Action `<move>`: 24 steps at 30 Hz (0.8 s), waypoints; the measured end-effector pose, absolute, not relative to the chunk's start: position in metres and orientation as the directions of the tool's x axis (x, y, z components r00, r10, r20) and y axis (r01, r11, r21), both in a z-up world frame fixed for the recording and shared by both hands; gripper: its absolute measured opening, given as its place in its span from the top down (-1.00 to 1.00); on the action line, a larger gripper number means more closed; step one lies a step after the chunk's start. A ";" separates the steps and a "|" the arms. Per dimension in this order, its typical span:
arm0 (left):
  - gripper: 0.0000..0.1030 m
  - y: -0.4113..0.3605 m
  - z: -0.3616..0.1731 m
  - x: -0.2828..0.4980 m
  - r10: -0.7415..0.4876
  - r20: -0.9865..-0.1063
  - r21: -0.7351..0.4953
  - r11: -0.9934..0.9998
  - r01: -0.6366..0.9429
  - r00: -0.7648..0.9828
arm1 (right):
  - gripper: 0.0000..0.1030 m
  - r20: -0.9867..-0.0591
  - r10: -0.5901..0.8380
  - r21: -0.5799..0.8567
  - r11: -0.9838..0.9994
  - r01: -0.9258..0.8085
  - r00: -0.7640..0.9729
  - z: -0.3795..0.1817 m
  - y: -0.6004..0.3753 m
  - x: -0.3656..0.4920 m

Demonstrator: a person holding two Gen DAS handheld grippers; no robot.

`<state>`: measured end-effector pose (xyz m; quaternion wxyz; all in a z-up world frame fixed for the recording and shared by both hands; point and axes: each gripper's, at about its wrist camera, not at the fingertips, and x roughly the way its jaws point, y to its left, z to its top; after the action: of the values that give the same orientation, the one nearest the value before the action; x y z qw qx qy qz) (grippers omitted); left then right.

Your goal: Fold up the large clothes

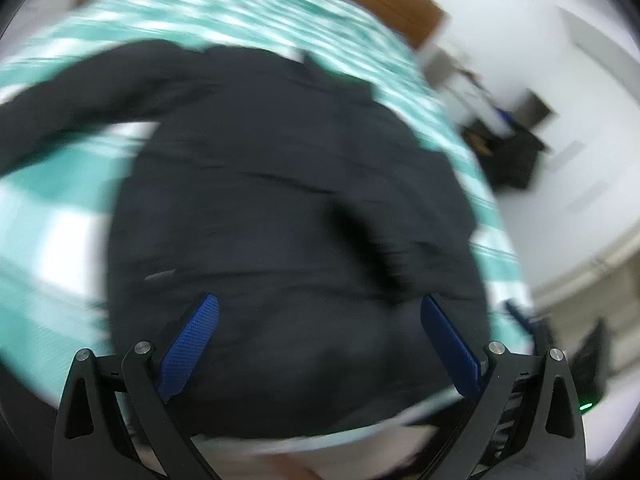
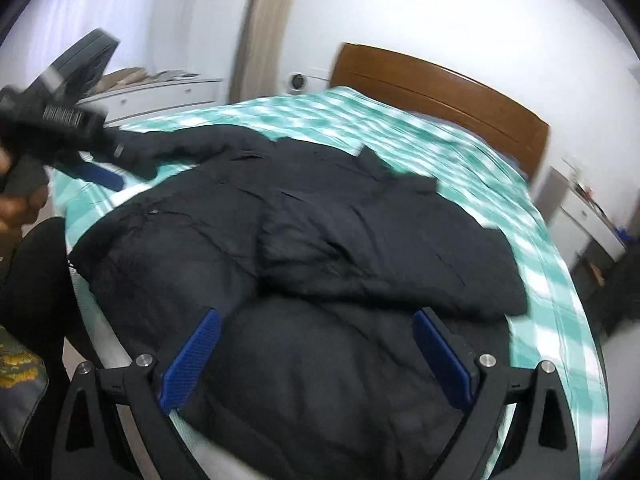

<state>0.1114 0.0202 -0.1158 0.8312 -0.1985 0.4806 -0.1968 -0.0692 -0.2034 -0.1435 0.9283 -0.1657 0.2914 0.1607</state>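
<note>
Basically, the large black padded jacket (image 2: 320, 240) lay spread on the bed, covering most of the teal-and-white checked bedsheet (image 2: 460, 148). One side had been folded over the middle, making a thick doubled layer (image 2: 380, 248) across the body; the hem end bulged nearest the right wrist camera. One black sleeve (image 1: 60, 116) stretched out sideways across the sheet in the left wrist view, which was heavily motion-blurred.

Right gripper (image 2: 316, 356) hovered over the hem end, blue ribbed pads (image 2: 192, 360) spread wide apart, nothing pinched between them; jacket fabric was only visible below the gap. Whether the pads touched the cloth could not be told.

Left gripper (image 1: 320, 344) also stood with its blue pads (image 1: 192, 348) wide apart over the jacket body, holding nothing. From the right wrist view the left gripper (image 2: 100, 172) sat at the far left edge of the bed, near the end of the sleeve, blurred, with a person's hand (image 2: 16, 196) on its handle. A dark-clad leg (image 2: 36, 280) stood beside the mattress edge.

Beyond the bed: a brown wooden headboard (image 2: 440, 88) against a white wall, a white drawer unit (image 2: 160, 96) with clutter on top at the left, a beige curtain (image 2: 272, 28), and a white side cabinet (image 2: 580, 216) at the right.
</note>
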 end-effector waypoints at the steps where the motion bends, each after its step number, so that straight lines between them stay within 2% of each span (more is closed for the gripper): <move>1: -0.95 0.004 -0.117 0.126 -0.542 -0.716 -0.528 0.833 0.167 0.440 | -0.91 -0.600 0.195 -0.187 0.909 -0.373 0.776 -0.143 -0.213 -0.072; 3: -0.92 -0.023 -0.123 0.149 -0.533 -0.737 -0.500 0.844 0.194 0.416 | -0.91 -0.601 0.186 -0.161 0.924 -0.346 0.777 -0.142 -0.225 -0.076; 5: -0.72 -0.051 -0.133 0.171 -0.514 -0.769 -0.468 0.858 0.214 0.381 | -0.91 -0.601 0.176 -0.134 0.939 -0.316 0.779 -0.141 -0.231 -0.075; 8: 0.25 -0.089 -0.151 0.197 -0.424 -0.846 -0.366 0.903 0.227 0.323 | -0.92 -0.593 0.173 -0.105 0.952 -0.289 0.787 -0.140 -0.238 -0.083; 9: 0.70 -0.096 -0.153 0.202 -0.406 -0.857 -0.346 0.910 0.229 0.317 | -0.91 -0.590 0.173 -0.100 0.954 -0.284 0.789 -0.139 -0.239 -0.087; 10: 0.83 -0.099 -0.152 0.204 -0.404 -0.861 -0.346 0.910 0.229 0.309 | -0.91 -0.587 0.172 -0.097 0.955 -0.279 0.791 -0.139 -0.239 -0.089; 13: 0.92 -0.110 -0.118 0.223 -0.395 -0.848 -0.314 0.911 0.266 0.353 | -0.91 -0.579 0.159 -0.089 0.962 -0.257 0.799 -0.139 -0.248 -0.093; 18: 0.94 -0.111 -0.052 0.269 -0.336 -0.789 -0.194 0.931 0.309 0.515 | -0.91 -0.575 0.122 -0.060 0.980 -0.191 0.809 -0.138 -0.275 -0.094; 21: 0.94 -0.096 -0.039 0.303 -0.257 -0.768 -0.112 0.956 0.272 0.586 | -0.91 -0.574 0.094 -0.042 0.989 -0.144 0.813 -0.134 -0.293 -0.088; 24: 0.94 -0.068 -0.051 0.330 -0.171 -0.776 -0.053 0.977 0.207 0.607 | -0.91 -0.571 0.063 -0.054 0.992 -0.114 0.819 -0.128 -0.312 -0.076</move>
<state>0.3296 -0.0678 -0.0505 0.8962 0.0210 0.4303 -0.1055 -0.0761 -0.3123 -0.1278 0.9526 -0.0427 0.2976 0.0466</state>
